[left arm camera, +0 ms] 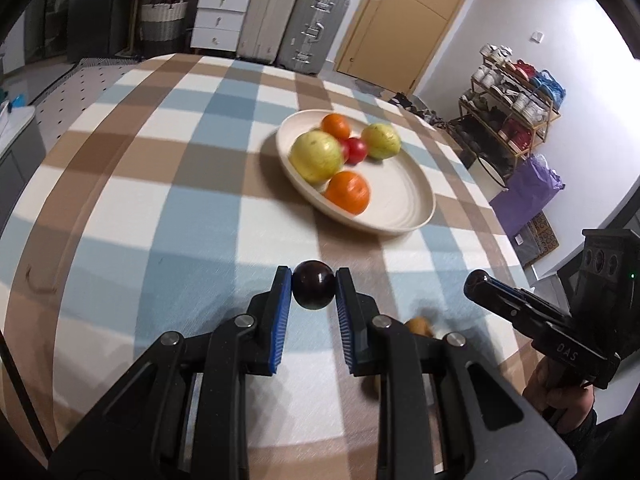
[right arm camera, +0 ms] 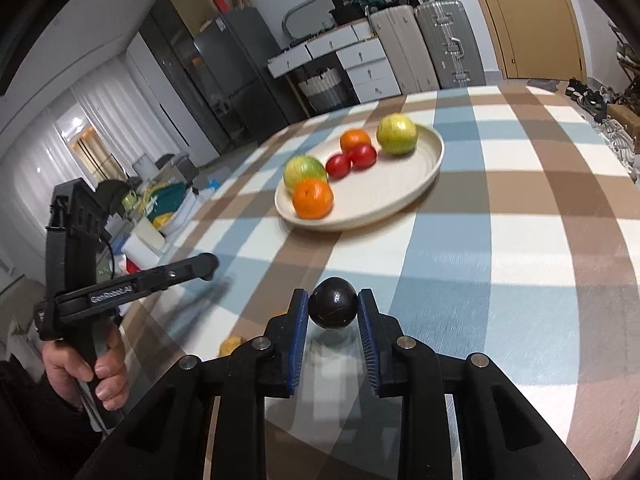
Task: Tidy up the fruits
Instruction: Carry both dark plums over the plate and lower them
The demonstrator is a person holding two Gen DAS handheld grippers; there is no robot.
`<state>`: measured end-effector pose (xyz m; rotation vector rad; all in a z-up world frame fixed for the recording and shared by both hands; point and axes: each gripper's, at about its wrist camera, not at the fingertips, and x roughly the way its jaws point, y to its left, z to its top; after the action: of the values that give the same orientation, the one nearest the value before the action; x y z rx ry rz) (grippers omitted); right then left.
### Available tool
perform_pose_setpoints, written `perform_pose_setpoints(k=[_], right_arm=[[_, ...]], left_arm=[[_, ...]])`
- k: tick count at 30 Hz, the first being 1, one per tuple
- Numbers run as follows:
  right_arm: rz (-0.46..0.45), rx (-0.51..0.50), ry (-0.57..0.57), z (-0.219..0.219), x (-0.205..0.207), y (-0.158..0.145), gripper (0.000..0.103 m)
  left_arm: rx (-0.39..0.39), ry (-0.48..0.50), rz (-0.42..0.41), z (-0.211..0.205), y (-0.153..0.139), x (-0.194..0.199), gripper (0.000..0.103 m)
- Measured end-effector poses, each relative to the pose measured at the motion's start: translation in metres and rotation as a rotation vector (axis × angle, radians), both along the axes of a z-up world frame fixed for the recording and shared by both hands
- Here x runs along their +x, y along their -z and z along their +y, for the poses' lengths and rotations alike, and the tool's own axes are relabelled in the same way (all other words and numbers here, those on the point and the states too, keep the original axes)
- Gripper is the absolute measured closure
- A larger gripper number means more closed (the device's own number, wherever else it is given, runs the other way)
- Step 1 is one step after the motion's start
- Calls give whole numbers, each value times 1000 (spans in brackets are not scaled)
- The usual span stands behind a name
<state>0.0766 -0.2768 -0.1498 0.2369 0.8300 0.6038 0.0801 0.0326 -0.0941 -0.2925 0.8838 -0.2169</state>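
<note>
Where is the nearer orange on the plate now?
In the right wrist view, the nearer orange lies at the near-left rim of the plate, touching the green apple behind it.

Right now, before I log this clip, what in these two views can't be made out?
- Yellowish fruit on the table: left wrist view, mostly hidden behind the left gripper's fingers and blurred; kind unclear.
- Same fruit, right wrist view: only a sliver shows beside the right gripper's fingers.
- Second red fruit on the plate: left wrist view, largely covered by the green apple.
- Each gripper's dark plum: whether it is clear of the table cannot be told.
</note>
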Motion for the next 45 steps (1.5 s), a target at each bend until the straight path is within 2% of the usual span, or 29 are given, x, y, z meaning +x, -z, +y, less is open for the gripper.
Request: perform_pose_setpoints(k=[13,19,24,27,37,45], right_arm=[[-49,17,3,-1,44,-34,77],[-63,2,7,0,73,-43,77],[-68,-41,15,3,101,-38,77],[-86,-116,17,8,114,-32,77],[-38,-136,15,5,144,-9,77],[-24,-154,3,9,157,-1,77]], left_arm=[[-26,110,-20,-36,-43,70,83],[-25,147,-8,-49,-52,111,83],[-51,177,47,-66,-37,146,83],[-61,185,74,-73,-24,160,83],[-90,197,126,-92,1,203,83],[-84,203,152,-103,14,220,83]])
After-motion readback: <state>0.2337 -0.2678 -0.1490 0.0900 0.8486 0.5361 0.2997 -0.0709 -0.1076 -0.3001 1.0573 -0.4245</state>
